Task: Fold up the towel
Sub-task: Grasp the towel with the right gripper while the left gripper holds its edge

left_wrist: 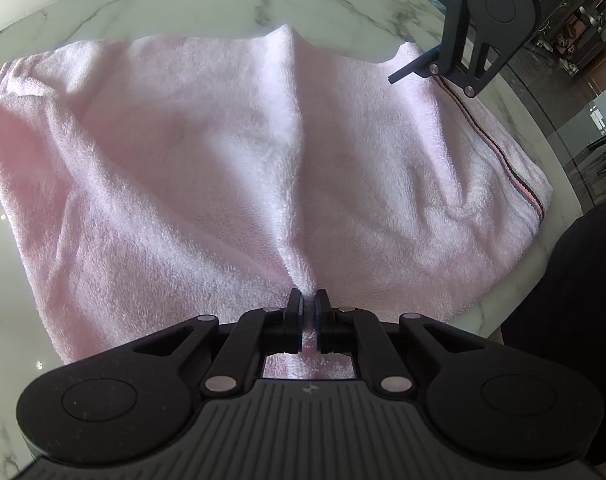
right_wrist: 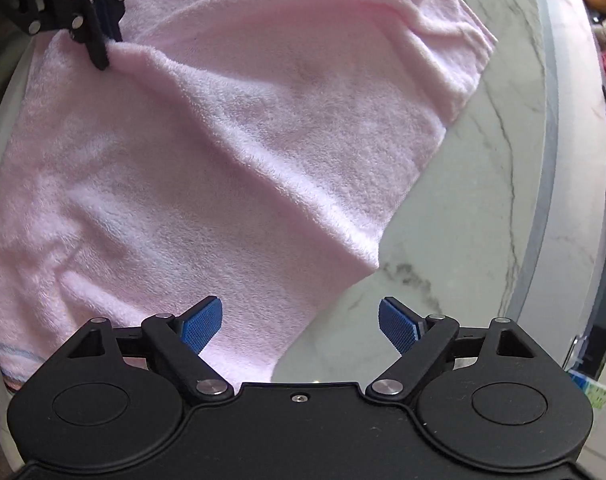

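On the marble table (left_wrist: 163, 4): my pink towel (left_wrist: 183, 160) lies spread and rumpled, striped hem at its right edge.
Writing: none I can read.
Left gripper (left_wrist: 310, 312): pointing steeply down, clamped on a pinch of towel at the near edge.
Right gripper (right_wrist: 299, 322): pointing down over the towel's edge, blue pads (right_wrist: 202, 325) apart, nothing between them.

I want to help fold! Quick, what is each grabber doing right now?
Left gripper: closed, pinching the edge of the pink towel.
Right gripper: open, holding nothing, above the towel's edge and the marble table.
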Motion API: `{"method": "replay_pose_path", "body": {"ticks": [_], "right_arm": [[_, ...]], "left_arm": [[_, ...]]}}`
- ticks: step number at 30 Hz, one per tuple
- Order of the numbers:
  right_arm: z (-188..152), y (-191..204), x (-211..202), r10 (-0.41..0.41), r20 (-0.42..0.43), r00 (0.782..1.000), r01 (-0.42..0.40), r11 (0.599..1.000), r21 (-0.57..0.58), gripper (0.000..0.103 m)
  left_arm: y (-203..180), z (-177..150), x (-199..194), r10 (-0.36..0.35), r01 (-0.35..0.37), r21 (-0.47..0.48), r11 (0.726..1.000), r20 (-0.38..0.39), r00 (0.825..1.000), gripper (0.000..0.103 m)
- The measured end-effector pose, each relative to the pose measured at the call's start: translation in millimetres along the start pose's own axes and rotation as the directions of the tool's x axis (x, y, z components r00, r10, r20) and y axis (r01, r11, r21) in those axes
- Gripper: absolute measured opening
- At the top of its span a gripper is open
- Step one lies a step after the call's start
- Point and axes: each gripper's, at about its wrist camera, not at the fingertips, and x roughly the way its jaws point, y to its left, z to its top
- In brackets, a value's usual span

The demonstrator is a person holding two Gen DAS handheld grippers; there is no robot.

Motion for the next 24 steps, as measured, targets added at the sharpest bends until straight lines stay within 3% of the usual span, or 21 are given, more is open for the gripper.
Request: {"method": "replay_pose_path", "body": {"ticks": [4, 11, 14, 24], "right_arm": [[12, -8, 14, 0.017, 0.023, 1.0, -0.011, 0.972, -0.235, 0.077], [24, -20, 32, 0.071, -0.014, 0.997, -0.07, 0.906, -0.418, 0.056], [25, -20, 37, 0.097, -0.051, 0.994, -0.11, 0.875, -0.471, 0.044], [21, -21, 43, 0.153, -0.084, 0.985, -0.174, 0.835, -0.522, 0.037]], "left_arm": [[-1, 0, 1, 0.004, -0.004, 0.019, 1.0, 0.003, 1.0, 0.006], [-3, -1, 1, 0.008, -0.008, 0.042, 0.999, 0.008, 1.0, 0.006], [-2, -3, 1, 0.003, -0.004, 0.041, 0.999, 0.011, 1.0, 0.006], [-3, -2, 1, -0.006, 0.005, 0.039, 0.999, 0.017, 1.0, 0.006]]}}
